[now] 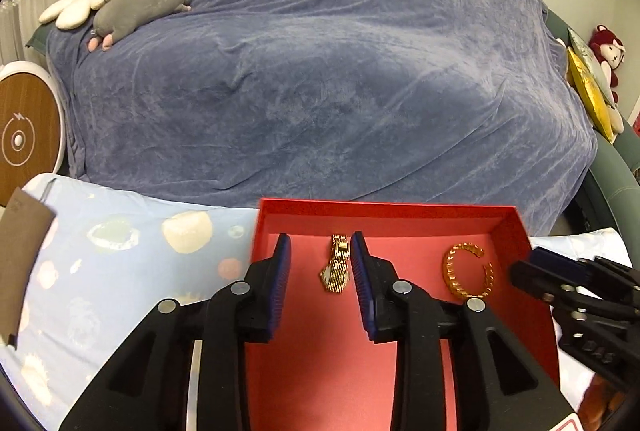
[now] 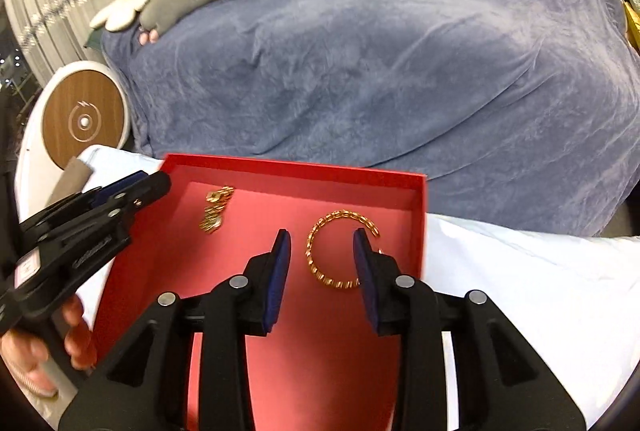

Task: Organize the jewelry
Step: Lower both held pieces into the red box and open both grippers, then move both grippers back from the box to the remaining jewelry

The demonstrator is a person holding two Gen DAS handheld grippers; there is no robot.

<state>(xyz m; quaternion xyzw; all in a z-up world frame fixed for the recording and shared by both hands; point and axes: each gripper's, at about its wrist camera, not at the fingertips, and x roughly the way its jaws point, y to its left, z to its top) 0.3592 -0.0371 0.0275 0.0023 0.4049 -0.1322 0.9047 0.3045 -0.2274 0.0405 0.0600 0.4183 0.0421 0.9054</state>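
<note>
A shallow red box lies on a pale cloth; it also shows in the right wrist view. Inside lie a gold watch, also visible in the right wrist view, and an open gold chain bangle, likewise visible there. My left gripper is open and empty over the box, its fingers either side of the watch. My right gripper is open and empty, its fingers either side of the bangle. Each gripper shows at the edge of the other's view.
A bed under a blue blanket fills the background. Grey and white plush toys lie at its far left. A round wood-topped device stands left. A patterned pale blue cloth covers the surface under the box.
</note>
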